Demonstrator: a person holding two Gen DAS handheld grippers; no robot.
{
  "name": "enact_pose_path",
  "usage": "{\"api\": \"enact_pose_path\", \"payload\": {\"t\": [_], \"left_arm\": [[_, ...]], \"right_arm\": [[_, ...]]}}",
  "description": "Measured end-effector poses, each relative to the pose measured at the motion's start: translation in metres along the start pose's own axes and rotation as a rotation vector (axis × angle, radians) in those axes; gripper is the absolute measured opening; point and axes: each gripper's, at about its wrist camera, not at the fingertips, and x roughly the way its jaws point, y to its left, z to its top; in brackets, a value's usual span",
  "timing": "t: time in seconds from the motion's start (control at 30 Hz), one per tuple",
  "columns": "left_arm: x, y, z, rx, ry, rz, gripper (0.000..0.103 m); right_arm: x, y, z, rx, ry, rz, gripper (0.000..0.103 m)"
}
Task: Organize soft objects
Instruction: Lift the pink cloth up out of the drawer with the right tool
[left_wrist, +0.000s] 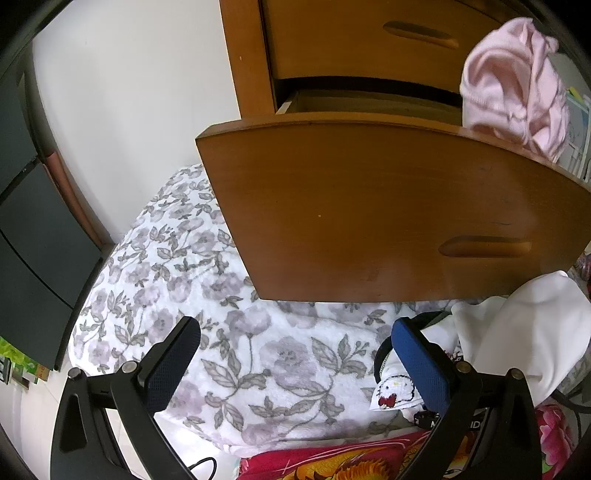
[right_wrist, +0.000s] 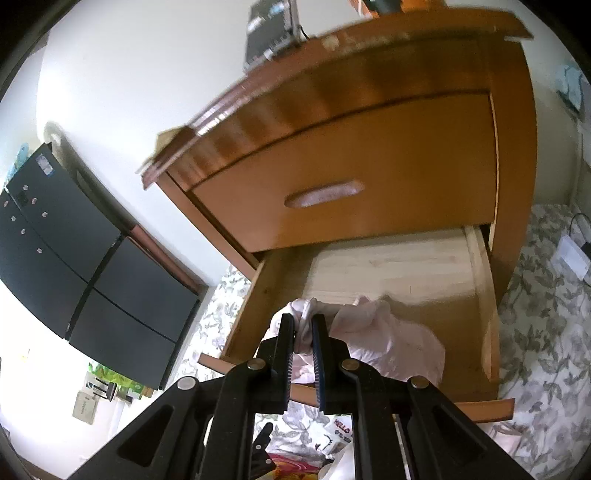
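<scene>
Over the floral bed (left_wrist: 258, 354), left gripper (left_wrist: 295, 358) hangs with jaws wide, empty. Right gripper (right_wrist: 303, 332) jaws pinched on pink garment (right_wrist: 388, 343) above open drawer (right_wrist: 480, 295). Advice: carry fully inside walls, lower, then release so nothing drapes over the front.

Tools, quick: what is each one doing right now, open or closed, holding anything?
Left tool: open, holding nothing, above the flowered blanket.
Right tool: closed on the pink cloth, over the open drawer.
</scene>
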Motion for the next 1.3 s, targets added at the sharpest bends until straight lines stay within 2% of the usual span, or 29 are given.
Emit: {"api": "enact_pose_path", "payload": {"t": [0.73, 1.3], "left_arm": [[-0.013, -0.009, -0.002, 0.042, -0.056, 0.050, 0.103], [-0.028, -0.009, -0.006, 0.041, -0.124, 0.065, 0.103]], "right_arm": [[-0.086, 0.039, -0.002, -0.072, -0.177, 0.033, 0.010], [-0.155, 0.060, -0.016, -0.115, -0.272, 0.003, 0.010]]}}
